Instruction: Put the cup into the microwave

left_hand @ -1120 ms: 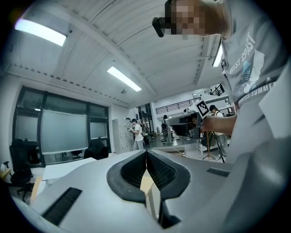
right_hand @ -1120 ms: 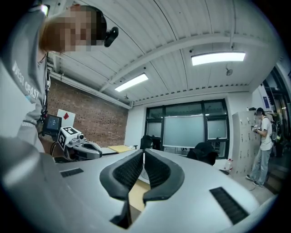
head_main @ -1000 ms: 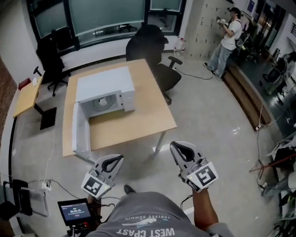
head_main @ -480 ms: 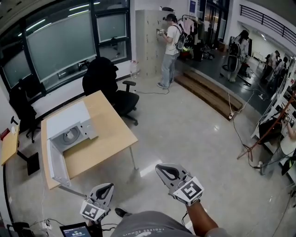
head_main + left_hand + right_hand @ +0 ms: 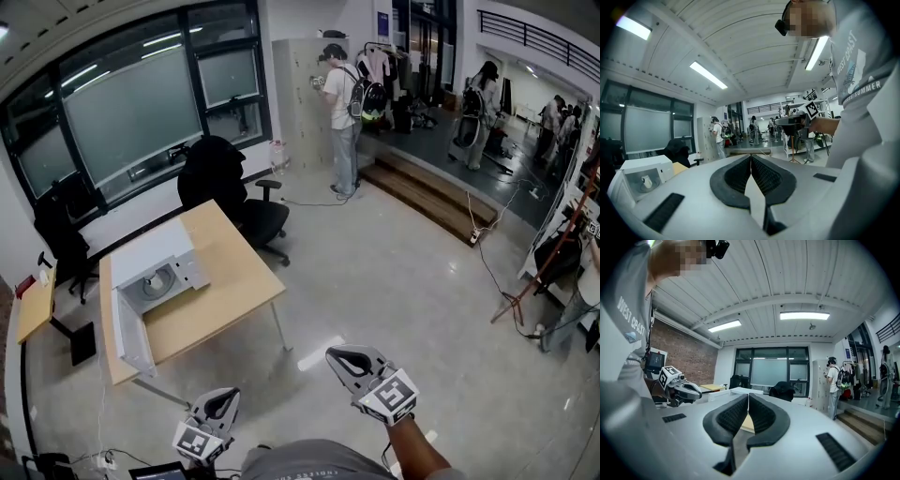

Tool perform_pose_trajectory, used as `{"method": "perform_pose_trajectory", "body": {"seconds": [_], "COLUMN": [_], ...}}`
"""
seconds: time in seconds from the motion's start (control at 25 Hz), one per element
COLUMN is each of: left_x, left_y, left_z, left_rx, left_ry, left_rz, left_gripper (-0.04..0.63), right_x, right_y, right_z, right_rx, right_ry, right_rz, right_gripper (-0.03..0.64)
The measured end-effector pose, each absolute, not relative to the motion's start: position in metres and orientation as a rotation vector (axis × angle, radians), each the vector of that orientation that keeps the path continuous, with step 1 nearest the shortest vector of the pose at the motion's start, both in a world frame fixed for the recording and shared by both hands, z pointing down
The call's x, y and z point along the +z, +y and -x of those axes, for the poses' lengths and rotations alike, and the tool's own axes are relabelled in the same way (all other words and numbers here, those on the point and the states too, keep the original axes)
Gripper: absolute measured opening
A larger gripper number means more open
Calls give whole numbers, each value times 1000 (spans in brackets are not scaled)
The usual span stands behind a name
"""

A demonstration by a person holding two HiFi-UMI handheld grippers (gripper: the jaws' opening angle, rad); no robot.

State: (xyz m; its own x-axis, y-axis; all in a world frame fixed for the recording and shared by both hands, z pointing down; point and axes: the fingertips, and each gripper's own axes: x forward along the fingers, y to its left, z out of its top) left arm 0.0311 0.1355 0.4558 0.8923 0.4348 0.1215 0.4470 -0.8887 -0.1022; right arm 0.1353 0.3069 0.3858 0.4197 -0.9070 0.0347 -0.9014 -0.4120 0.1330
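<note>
Microwave boxy, white (door open) | left tool, right tool: ribbed pads closed

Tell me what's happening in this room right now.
A person holds a claw in each hand, the left claw and right claw both shut and empty, out over the floor. The microwave sits on a wooden table ahead to the left, door open. No cup shows in any view.
</note>
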Motion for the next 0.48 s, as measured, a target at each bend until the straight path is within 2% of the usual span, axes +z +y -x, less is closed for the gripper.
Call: {"method": "perform_pose_trajectory", "body": {"seconds": [0.36,0.48], "left_x": [466,465], "left_y": [113,98], "left_z": [37,72], "left_rx": [-120,-242], "left_ry": [-756,-740], "left_rz": [2894,2923], "left_gripper": [21,21], "right_x": [381,366], "right_y": [298,284], "right_z": [-62,-24], "right_rx": [-84,-106], "right_ry": [-1507,-1529], "right_rz": [-2588,-2587], "right_gripper": [19,20]}}
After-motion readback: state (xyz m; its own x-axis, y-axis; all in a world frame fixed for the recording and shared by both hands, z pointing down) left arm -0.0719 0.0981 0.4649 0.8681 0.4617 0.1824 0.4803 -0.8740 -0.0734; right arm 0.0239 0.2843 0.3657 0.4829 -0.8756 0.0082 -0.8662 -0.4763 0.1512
